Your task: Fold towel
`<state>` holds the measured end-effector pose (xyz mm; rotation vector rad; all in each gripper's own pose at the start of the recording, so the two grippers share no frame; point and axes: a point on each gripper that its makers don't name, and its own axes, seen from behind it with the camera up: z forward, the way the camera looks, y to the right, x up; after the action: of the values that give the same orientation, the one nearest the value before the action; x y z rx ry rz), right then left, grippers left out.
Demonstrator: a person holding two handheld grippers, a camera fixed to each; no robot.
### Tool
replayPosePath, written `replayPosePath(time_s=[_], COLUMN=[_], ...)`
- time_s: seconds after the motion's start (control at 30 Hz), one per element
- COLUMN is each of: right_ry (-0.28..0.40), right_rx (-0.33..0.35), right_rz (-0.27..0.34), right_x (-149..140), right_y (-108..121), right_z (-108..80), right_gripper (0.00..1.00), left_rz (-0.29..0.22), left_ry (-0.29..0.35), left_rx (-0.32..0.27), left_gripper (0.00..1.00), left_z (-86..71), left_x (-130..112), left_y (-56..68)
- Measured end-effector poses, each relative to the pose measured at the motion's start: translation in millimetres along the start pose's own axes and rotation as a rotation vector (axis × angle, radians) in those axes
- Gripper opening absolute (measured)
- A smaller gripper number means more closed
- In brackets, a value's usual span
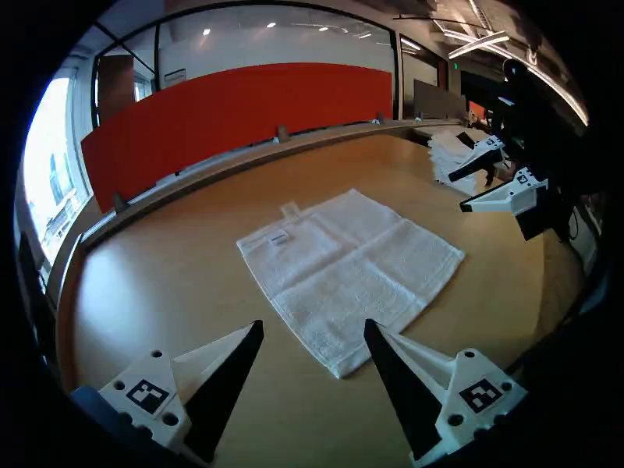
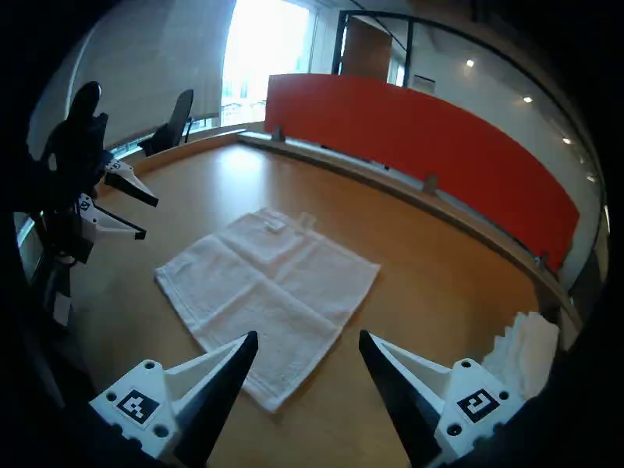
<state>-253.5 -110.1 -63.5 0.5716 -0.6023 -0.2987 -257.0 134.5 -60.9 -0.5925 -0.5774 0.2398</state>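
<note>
Towel (image 1: pixel 347 269) lies on wooden desk (image 1: pixel 156 273) by red partition (image 1: pixel 234 109); left gripper (image 1: pixel 312 323), right gripper (image 2: pixel 308 334) spread.

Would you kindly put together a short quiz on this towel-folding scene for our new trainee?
1. True or false: the left gripper has its jaws shut on the towel.
2. What stands along the far edge of the table? A) a red partition B) a green curtain C) a bookshelf
3. In the right gripper view, what lies to the right of the right gripper, near the table's edge?
Key: 1 false, the jaws stand open; 2 A; 3 a pile of white cloths.
</note>
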Motion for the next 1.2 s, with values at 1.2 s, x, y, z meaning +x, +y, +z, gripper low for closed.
replayPosePath(time_s=[1.2], right_ry=[-0.208], right_rx=[0.113], right_rz=[-0.035], right_x=[-95.7], right_y=[-24.9], right_z=[20.4], right_gripper=[0.94], left_rz=[0.010], left_ry=[-0.239], left_rx=[-0.112], left_gripper=[0.96], left_z=[48.1], left_x=[-79.9], left_y=[33.2])
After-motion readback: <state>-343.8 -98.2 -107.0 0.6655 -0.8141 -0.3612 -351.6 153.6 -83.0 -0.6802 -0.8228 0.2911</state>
